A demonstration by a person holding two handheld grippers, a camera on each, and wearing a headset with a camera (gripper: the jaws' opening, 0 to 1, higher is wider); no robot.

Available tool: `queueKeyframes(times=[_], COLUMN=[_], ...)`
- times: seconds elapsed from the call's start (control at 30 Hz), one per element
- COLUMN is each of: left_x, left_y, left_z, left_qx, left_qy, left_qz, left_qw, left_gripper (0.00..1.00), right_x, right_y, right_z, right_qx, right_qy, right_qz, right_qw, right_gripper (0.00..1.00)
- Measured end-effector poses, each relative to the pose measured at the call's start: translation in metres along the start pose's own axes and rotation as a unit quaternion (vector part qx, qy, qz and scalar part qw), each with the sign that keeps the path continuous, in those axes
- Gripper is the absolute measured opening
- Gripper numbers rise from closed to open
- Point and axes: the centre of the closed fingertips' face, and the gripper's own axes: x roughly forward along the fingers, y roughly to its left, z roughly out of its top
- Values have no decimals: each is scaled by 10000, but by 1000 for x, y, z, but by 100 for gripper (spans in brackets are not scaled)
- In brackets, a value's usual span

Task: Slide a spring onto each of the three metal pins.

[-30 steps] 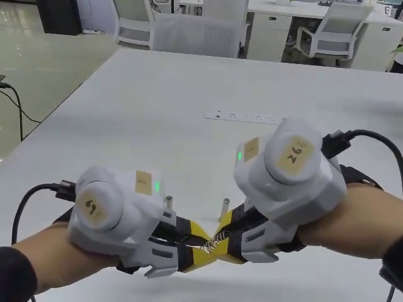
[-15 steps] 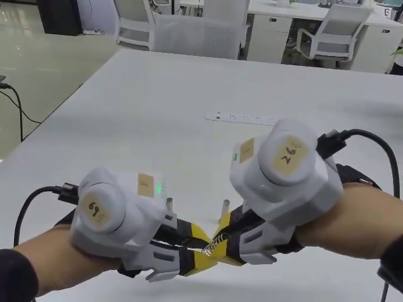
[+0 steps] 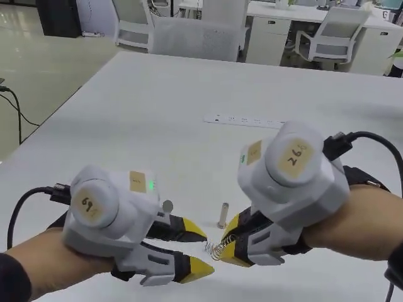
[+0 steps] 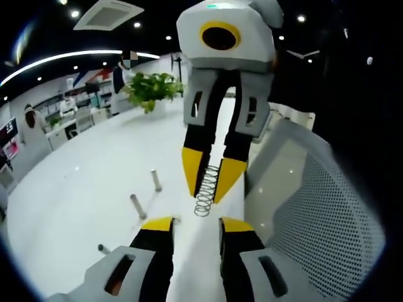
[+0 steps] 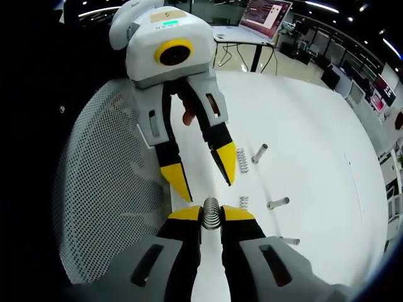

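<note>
**Inspector:** State of the tooling?

**Assessor:** The right gripper (image 5: 212, 217) has its yellow tips pressed onto one end of a thin coiled steel spring (image 4: 205, 189). The left gripper (image 4: 196, 225) has its jaws spread and holds nothing.

**Inspector:** Where is the spring?

**Assessor:** It is held just beside the short upright metal pin (image 3: 223, 215), on the person's side, low over the white table (image 3: 189, 113). It is not on the pin, and that pin looks bare.

**Inspector:** Risks?

**Assessor:** In my judgement there are three. The end-only grip may let the coil flick out. The tilted free end may catch the pin's top instead of sliding on. The open left tips, close to that pin, may snag the coil.
</note>
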Motion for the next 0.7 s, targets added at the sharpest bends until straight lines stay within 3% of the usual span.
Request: queueKeyframes(times=[0.23, 0.4, 0.7], left_x=[-17, -35, -59], left_y=[13, 24, 40], left_z=[3, 1, -23], left_qx=[-142, -132, -352], left_qy=[-150, -141, -44], left_qz=[275, 480, 907], left_qw=[9994, 9987, 9952], left_gripper=[26, 29, 33], right_x=[-5, -10, -18], right_y=[-8, -16, -29], right_z=[-9, -15, -24], right_qx=[104, 194, 282], right_qy=[88, 142, 239], right_qz=[-75, -152, -291], right_qw=[9999, 9996, 9989], right_gripper=[8, 8, 8])
